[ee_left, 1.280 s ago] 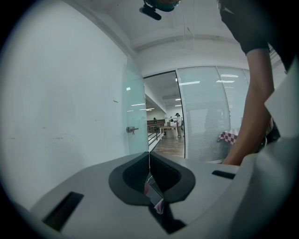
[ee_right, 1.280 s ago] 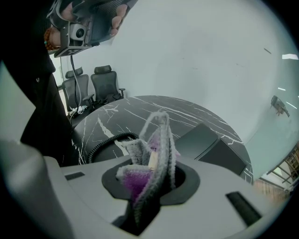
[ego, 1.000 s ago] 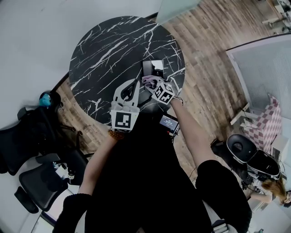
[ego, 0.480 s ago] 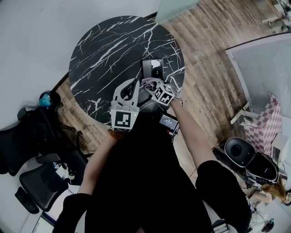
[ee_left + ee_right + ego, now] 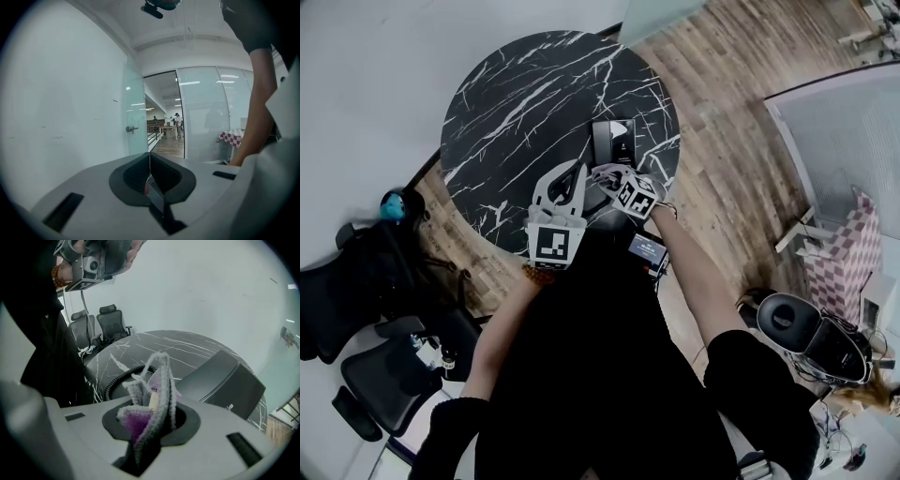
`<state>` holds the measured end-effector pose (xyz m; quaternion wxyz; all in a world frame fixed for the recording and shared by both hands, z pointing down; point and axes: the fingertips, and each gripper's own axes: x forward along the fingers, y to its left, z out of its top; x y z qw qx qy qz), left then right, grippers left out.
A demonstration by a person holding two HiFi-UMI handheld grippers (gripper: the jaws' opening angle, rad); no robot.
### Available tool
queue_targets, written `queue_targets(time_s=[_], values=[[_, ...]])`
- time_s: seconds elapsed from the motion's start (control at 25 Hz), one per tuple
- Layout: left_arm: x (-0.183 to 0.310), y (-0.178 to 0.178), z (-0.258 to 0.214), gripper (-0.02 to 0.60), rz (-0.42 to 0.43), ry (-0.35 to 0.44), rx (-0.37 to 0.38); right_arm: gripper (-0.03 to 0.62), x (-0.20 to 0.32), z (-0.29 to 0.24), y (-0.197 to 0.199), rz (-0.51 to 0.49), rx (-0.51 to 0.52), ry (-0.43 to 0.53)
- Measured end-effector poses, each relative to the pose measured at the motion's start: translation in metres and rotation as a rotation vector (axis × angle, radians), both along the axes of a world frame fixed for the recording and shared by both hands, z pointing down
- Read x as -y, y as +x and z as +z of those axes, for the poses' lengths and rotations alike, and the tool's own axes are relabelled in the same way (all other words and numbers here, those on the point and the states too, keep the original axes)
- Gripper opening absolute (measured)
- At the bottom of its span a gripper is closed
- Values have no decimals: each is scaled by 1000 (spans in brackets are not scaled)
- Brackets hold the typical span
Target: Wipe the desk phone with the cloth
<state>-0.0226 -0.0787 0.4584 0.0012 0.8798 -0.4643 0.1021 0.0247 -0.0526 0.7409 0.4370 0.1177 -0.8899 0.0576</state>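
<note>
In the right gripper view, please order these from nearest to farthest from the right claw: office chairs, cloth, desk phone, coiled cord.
1. Cloth: clamped in the right claw itself.
2. Coiled cord, just behind at left, and desk phone, at right: too close to call.
3. Office chairs: far back left, beyond the table.

Crumpled purple-grey cloth [image 5: 152,399] near black desk phone [image 5: 220,378].

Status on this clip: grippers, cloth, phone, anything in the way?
Left gripper shut, empty. Right gripper shut on the cloth. Phone on the table just ahead. Only its coiled cord lies near.
</note>
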Motion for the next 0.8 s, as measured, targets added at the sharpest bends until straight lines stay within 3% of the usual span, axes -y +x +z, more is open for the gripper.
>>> queue_targets(time_s=[0.8], values=[[-3, 1, 4, 16, 6, -4, -7, 101, -17, 9, 0, -6, -7, -38]])
